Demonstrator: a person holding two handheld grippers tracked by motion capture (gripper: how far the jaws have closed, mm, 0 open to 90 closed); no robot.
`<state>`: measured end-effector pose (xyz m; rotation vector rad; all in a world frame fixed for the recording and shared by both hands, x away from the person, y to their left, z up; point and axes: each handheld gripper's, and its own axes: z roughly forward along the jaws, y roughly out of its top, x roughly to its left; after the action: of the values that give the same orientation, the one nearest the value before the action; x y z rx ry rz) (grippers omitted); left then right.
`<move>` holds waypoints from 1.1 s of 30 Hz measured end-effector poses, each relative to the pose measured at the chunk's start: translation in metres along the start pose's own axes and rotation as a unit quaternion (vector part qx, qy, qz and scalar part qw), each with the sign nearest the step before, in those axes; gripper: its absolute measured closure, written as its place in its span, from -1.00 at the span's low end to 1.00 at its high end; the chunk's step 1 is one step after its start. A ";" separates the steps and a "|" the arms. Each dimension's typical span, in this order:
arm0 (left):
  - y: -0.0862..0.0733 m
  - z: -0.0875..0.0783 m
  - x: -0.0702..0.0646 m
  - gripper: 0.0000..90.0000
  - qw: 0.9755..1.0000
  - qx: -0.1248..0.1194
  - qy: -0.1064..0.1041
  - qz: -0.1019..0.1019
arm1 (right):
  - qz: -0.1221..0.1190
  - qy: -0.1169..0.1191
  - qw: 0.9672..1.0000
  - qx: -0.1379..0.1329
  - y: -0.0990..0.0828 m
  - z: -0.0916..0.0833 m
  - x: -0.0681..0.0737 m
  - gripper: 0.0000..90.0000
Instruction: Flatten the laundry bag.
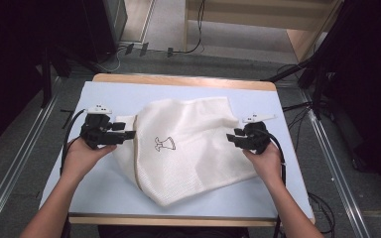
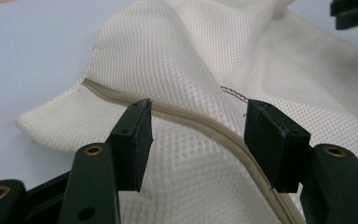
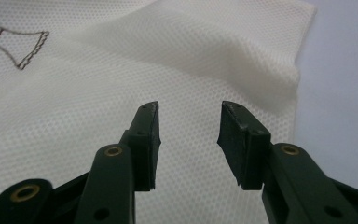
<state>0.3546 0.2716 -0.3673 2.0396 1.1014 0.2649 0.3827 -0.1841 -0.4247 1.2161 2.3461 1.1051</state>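
Observation:
A white mesh bag (image 1: 188, 144) lies crumpled on the pale blue table (image 1: 109, 94), with a beige zipper (image 2: 107, 93) along its left side and a small stitched figure (image 1: 164, 144) near the middle. My left gripper (image 1: 129, 134) hovers at the bag's left edge. Its jaws stand wide apart over the zipper in the left gripper view (image 2: 198, 126), with nothing pinched. My right gripper (image 1: 230, 139) is at the bag's right edge. In the right gripper view (image 3: 189, 126) its jaws are apart above the mesh (image 3: 121, 70), and the pads press on nothing.
The table's wooden far edge (image 1: 183, 79) and front edge (image 1: 178, 219) frame the blue surface. Bare table shows left and right of the bag. Cables (image 1: 193, 47) and dark stands (image 1: 322, 74) stand on the floor beyond.

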 end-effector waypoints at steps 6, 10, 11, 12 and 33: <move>0.019 0.021 0.011 -0.06 1.000 0.010 -0.017 -0.006 | 0.004 -0.001 1.000 0.005 -0.021 -0.020 0.010 0.31; 0.027 0.036 0.016 -0.07 0.999 0.020 -0.029 -0.003 | 0.010 -0.004 1.000 0.010 -0.034 -0.029 0.012 0.24; 0.029 0.039 0.017 -0.08 0.999 0.022 -0.032 -0.001 | 0.015 -0.005 1.000 0.011 -0.037 -0.030 0.011 0.20; 0.030 0.042 0.018 -0.09 0.999 0.024 -0.033 0.001 | 0.017 -0.001 1.000 0.015 -0.041 -0.030 0.010 0.19; 0.017 0.103 0.046 0.79 0.993 0.099 -0.032 -0.052 | 0.025 -0.062 0.997 0.042 -0.081 -0.014 -0.006 0.18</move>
<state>0.4454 0.2464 -0.4318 2.1401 1.2298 0.0369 0.3319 -0.2243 -0.4749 1.3406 2.3007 0.9259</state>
